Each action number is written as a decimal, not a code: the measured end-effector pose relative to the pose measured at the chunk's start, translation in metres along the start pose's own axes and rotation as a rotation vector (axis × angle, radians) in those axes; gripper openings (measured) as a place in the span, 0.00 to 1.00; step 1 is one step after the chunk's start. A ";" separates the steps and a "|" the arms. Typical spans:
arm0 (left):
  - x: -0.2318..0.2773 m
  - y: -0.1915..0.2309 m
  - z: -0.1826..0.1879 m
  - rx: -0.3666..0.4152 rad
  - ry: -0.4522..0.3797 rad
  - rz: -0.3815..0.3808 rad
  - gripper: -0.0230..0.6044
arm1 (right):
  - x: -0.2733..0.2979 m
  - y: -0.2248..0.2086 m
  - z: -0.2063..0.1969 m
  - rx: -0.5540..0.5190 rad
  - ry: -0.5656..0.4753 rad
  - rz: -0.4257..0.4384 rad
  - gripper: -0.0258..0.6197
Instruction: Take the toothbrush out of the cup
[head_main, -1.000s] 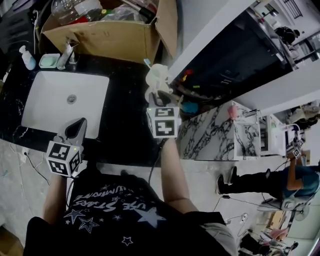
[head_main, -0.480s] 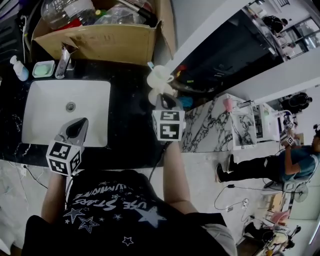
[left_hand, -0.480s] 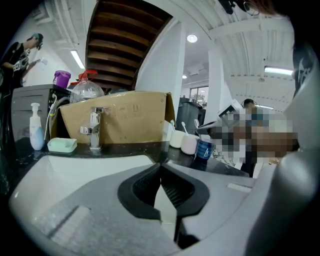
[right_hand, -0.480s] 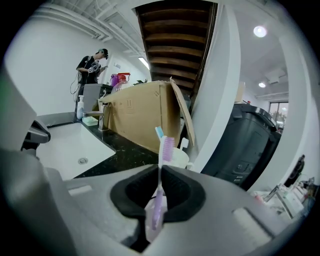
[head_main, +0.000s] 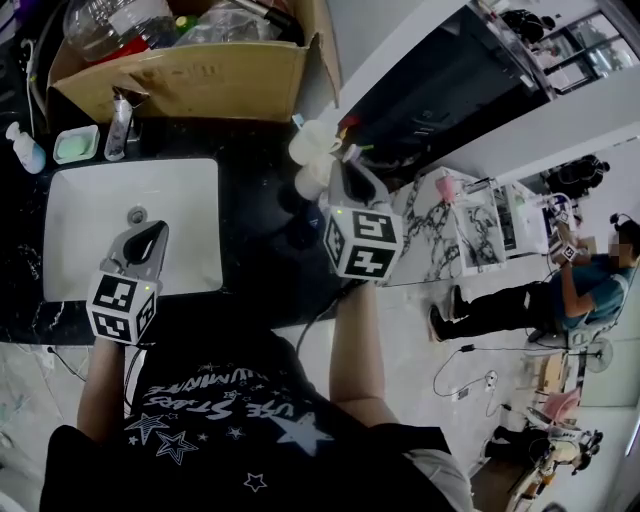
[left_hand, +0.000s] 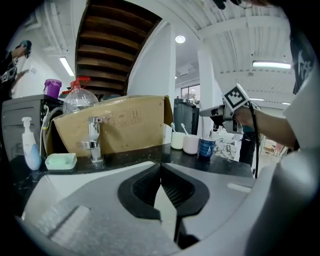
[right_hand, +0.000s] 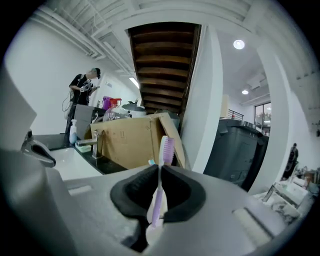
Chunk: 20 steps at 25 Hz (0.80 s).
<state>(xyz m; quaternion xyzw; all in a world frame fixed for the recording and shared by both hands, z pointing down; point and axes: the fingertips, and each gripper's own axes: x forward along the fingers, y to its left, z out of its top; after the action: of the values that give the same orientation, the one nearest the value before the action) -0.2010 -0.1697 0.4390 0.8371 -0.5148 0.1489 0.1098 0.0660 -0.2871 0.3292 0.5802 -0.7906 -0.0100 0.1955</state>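
Black stone countertop (head_main: 250, 262) is carrying the white sink (head_main: 195, 180) and, behind it, the cardboard box (head_main: 200, 75). None of these is shifting between the head views.

What is changing is the right gripper (head_main: 352, 168). A second ago it was sitting low against the two white cups (head_main: 312, 140) at the counter's right end. Now it is riding clearly higher, with its marker cube looming larger in the head view and its nose standing above the cups rather than among them. Its jaws have just been closing, and in the right gripper view they are pinching almost shut on the lilac toothbrush (right_hand: 161, 182). The brush is standing upright between the pads, its bristle head poking out above them.

The left gripper (head_main: 148, 240) is idling over the near side of the sink, with its tips meeting and nothing between them.

For the task, this means the grasp is holding and the brush is travelling with the gripper. The gripper's body is hiding the handle's lower end in the head view, so the brush is probably clear of the cup's rim already, but I cannot confirm that. A second brush, with a blue tip (head_main: 297, 121), is staying behind in the farther cup.
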 end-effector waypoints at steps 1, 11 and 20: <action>-0.001 0.001 -0.001 0.010 -0.001 -0.004 0.05 | -0.004 0.000 0.006 0.015 -0.016 -0.003 0.08; -0.008 0.011 -0.010 0.028 -0.005 -0.063 0.05 | -0.013 0.058 0.008 0.136 -0.008 0.148 0.08; -0.003 0.009 -0.020 0.032 0.014 -0.136 0.05 | 0.001 0.145 -0.056 0.257 0.219 0.364 0.08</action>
<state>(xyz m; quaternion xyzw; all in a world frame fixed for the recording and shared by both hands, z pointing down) -0.2130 -0.1640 0.4566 0.8709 -0.4532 0.1551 0.1099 -0.0487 -0.2289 0.4161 0.4458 -0.8511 0.1891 0.2029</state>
